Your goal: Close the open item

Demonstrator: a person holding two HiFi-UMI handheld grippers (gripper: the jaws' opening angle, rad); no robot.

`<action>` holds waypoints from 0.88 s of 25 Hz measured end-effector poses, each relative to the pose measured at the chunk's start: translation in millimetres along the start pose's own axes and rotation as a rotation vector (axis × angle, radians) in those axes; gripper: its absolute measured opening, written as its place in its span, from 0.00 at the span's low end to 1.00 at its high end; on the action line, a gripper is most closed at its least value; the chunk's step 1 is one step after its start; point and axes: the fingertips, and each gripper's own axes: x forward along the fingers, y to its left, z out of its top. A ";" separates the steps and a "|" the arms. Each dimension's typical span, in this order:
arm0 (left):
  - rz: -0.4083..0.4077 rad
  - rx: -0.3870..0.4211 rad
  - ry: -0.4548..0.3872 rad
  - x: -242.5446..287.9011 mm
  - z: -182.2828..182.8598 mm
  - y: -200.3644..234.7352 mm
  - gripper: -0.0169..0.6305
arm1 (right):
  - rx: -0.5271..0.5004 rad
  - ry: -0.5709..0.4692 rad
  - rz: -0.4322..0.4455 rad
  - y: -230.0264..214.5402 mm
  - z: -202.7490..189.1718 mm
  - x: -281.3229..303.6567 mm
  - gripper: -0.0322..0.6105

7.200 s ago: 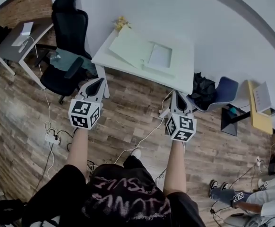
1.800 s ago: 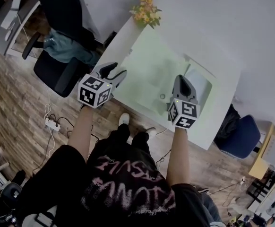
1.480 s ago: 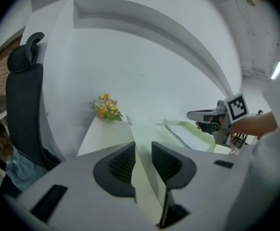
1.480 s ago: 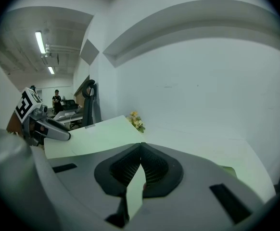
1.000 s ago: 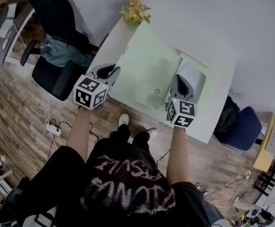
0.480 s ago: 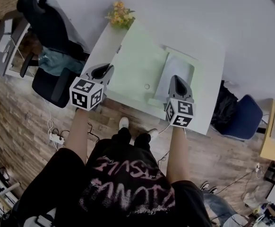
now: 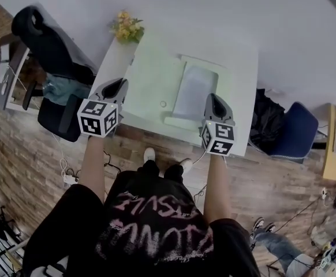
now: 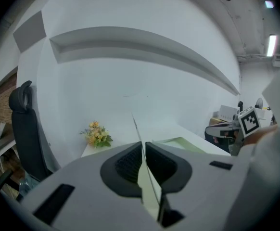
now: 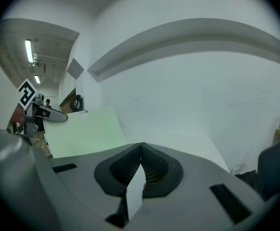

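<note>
Left gripper point(image 7: 117, 85): jaws nearly together, having just been closing, with the thin left edge of the lid point(image 7: 152, 74) pinched between the pads. In the left gripper view that edge runs on past the tips as a fine line.

Right gripper point(image 7: 215, 98): jaws meet at the tips. A pale sliver shows in the slot behind them, and I cannot tell what it is. The gripper sits just beside the near right corner of the tray point(image 7: 194, 90).

Item: a pale green box, open. Its lid is raised at a slant over the left part of the table point(image 7: 242, 62). The tray lies uncovered to the lid's right, with a grey-white inside.

Surface: a white table set against a white wall point(image 7: 214, 7), with a small bunch of yellow flowers point(image 7: 126, 27) at its far left corner.

Room: wood-plank floor point(image 7: 15, 154). A black office chair point(image 7: 44, 36) is left of the table. A blue chair point(image 7: 298, 133) and a dark bag point(image 7: 266, 117) are to its right.
</note>
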 end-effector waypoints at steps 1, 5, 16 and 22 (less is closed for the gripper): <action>0.007 0.005 -0.006 2.1 3.5 -4.0 0.07 | 0.003 0.001 -0.005 -6.0 -1.3 -3.0 0.06; 0.024 0.027 -0.032 11.9 18.5 -23.1 0.06 | 0.015 -0.001 -0.027 -31.7 -5.3 -14.7 0.06; -0.034 0.164 -0.037 44.9 42.8 -106.1 0.05 | 0.046 0.001 -0.082 -82.6 -18.3 -44.9 0.06; -0.080 0.206 -0.017 61.0 41.9 -147.2 0.06 | 0.068 0.000 -0.105 -101.8 -24.5 -55.2 0.06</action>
